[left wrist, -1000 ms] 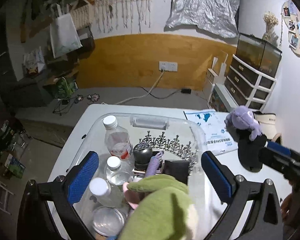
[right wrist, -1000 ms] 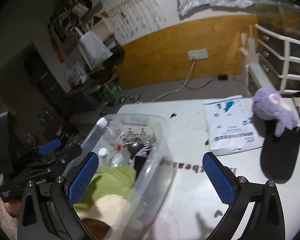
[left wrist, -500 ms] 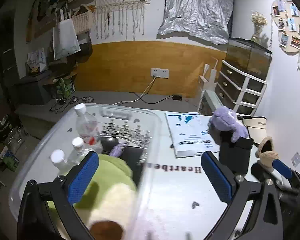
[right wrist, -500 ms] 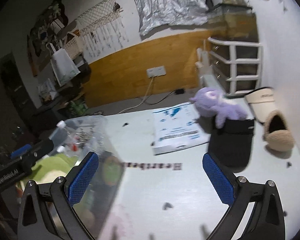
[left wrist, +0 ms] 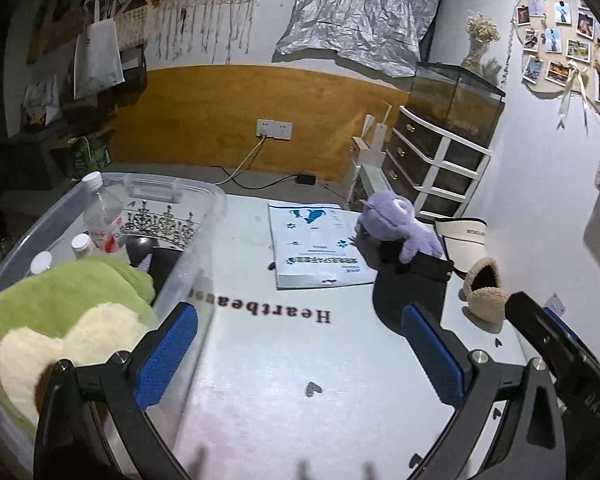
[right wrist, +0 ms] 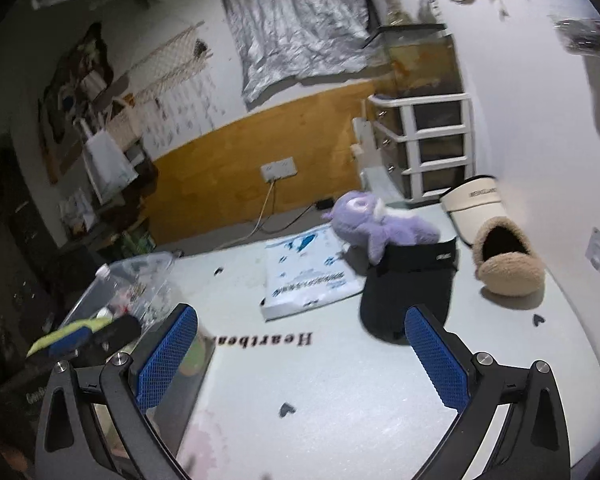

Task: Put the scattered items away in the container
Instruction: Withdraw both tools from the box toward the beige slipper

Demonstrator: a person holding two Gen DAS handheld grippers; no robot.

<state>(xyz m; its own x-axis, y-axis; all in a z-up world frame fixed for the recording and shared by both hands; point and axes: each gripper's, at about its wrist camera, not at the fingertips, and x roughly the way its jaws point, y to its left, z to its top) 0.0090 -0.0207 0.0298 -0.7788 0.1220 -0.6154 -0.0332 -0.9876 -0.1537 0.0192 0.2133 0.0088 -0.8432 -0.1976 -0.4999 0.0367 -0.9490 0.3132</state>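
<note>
Table centre open; bin left, black pouch right.

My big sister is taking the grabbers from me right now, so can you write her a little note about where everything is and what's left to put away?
Left gripper: open, empty, over the table beside the clear bin.
Right gripper: open, empty, facing the loose things.
Done: the green plush, water bottles and a tiara are in the bin.
Left on the table: the purple plush lying on a black cap, a white booklet, a tan fuzzy slipper and a cream visor.
The black cap sits nearest the right gripper, so it may be easiest next.
</note>
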